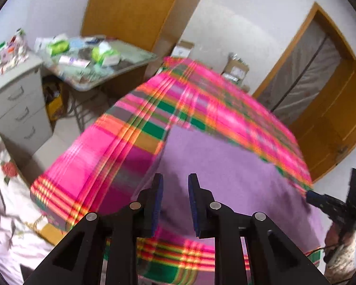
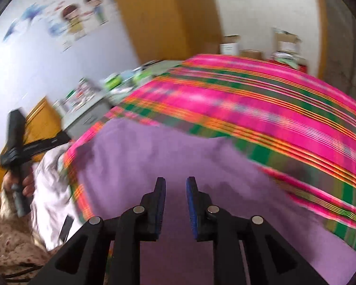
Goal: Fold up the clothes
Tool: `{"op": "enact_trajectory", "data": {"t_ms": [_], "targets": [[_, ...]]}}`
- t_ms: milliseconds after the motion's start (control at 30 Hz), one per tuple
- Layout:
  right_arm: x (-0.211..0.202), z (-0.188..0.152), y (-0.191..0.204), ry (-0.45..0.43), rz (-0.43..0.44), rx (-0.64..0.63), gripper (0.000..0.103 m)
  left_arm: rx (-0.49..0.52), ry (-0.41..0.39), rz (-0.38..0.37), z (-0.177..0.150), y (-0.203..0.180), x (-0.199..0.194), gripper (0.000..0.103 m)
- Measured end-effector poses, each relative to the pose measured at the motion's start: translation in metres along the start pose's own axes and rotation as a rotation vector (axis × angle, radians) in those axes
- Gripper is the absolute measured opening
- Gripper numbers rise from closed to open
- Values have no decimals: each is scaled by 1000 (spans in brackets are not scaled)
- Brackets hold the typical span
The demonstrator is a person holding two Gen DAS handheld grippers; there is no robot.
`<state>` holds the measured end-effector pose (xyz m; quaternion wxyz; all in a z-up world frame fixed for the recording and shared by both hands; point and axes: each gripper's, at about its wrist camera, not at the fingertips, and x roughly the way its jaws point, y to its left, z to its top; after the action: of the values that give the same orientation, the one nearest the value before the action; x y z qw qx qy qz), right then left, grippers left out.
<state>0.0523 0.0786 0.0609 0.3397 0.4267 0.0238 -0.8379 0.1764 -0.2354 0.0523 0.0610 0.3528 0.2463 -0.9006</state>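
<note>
Above the purple garment (image 1: 237,166), left gripper (image 1: 175,185) and right gripper (image 2: 175,187) angled downward, fingers narrowly parted, empty

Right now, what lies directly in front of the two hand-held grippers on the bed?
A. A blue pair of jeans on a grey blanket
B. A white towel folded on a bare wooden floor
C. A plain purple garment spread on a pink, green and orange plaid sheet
C: both wrist views show the plain purple garment spread flat on the pink, green and orange plaid sheet.
</note>
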Motion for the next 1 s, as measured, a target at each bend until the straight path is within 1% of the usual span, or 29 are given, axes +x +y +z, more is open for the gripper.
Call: {"op": "enact_trajectory", "data": {"t_ms": [67, 133, 167, 233, 333, 467, 533, 633, 733, 900, 1000], "targets": [[3, 5, -20, 3, -36, 28, 18, 38, -9, -24, 7, -13, 0, 22], [7, 9, -39, 8, -49, 58, 18, 78, 10, -64, 11, -32, 13, 22], [10, 12, -48, 9, -44, 82, 18, 96, 25, -86, 13, -41, 20, 22], [21, 17, -63, 36, -13, 119, 18, 135, 65, -134, 14, -59, 38, 22], [38, 22, -80, 83, 18, 139, 18, 194, 130, -173, 11, -84, 66, 22], [62, 32, -84, 131, 92, 143, 18, 257, 216, -217, 3, -110, 99, 22], [74, 36, -82, 155, 130, 139, 18, 280, 243, -233, -1, -118, 107, 22], [85, 40, -77, 192, 149, 109, 18, 305, 272, -260, -3, -127, 119, 22], [96, 44, -70, 219, 192, 72, 18, 325, 284, -282, -3, -135, 128, 22], [108, 46, -60, 259, 193, 3, 19, 342, 300, -306, 0, -143, 138, 22], [108, 46, -56, 261, 180, -23, 19, 350, 308, -316, 4, -147, 147, 22]]}}
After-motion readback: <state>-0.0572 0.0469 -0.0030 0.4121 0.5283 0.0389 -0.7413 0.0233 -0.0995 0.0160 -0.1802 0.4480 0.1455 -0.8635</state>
